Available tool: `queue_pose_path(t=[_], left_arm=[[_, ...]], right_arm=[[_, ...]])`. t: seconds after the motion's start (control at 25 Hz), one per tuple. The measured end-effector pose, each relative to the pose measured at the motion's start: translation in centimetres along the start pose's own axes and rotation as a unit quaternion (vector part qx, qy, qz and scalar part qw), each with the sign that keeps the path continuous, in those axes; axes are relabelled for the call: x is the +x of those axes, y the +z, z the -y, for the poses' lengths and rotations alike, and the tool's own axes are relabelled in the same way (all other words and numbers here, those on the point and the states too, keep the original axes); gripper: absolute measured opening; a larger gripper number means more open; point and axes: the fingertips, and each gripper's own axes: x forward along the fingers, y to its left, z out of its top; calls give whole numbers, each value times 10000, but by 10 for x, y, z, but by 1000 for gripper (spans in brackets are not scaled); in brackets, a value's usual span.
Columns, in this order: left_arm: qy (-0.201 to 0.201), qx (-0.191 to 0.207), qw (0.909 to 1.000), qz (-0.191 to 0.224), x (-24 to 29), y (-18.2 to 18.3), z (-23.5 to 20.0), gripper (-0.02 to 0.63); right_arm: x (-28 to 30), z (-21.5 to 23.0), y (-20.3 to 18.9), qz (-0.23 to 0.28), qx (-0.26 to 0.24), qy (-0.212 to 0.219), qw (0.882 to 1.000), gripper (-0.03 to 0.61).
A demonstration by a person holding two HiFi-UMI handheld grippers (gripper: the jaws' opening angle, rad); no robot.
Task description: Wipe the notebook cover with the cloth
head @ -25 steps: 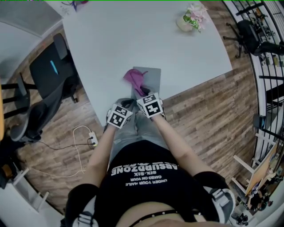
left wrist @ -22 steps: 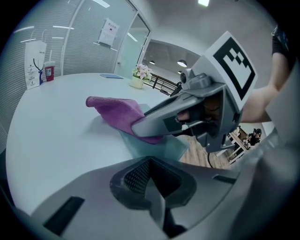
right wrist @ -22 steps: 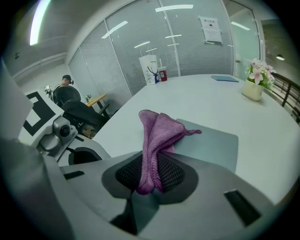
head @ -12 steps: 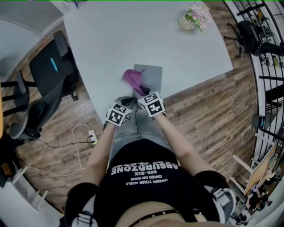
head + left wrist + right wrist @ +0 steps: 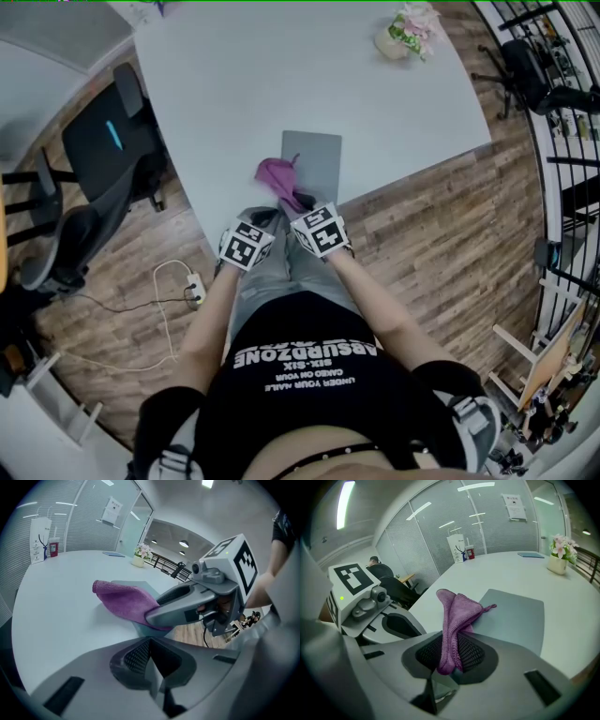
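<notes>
A grey notebook (image 5: 317,161) lies shut near the white table's (image 5: 244,84) front edge. A purple cloth (image 5: 277,175) drapes over its near left corner. My right gripper (image 5: 300,208) is shut on the cloth's near end; in the right gripper view the cloth (image 5: 457,613) hangs folded between the jaws of that gripper (image 5: 447,663), with the notebook (image 5: 516,616) beyond it. My left gripper (image 5: 259,225) sits just left of it at the table edge, shut and holding nothing. The left gripper view shows that gripper (image 5: 154,665), the cloth (image 5: 123,599) and the right gripper (image 5: 187,607).
A pot of pink flowers (image 5: 409,32) stands at the table's far right. A black office chair (image 5: 101,150) is on the left, with a power strip and cable (image 5: 194,293) on the wooden floor. A paper bag (image 5: 455,547) stands at the far table end.
The right gripper has drawn the cloth back toward the table's front edge, so more of the notebook cover shows. Both grippers have shifted slightly toward the person.
</notes>
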Motion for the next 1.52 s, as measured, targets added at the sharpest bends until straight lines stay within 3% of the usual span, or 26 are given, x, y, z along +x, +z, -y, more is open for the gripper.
queue_pose_path(t=[0.6, 1.52], left_arm=[[-83, 155, 9998, -3, 1, -10, 10, 17], [93, 189, 9998, -29, 6, 8, 2, 17]], right_arm=[[-12, -16, -25, -15, 63, 146, 9999, 92], [-74, 53, -59, 179, 641, -629, 9958, 92]])
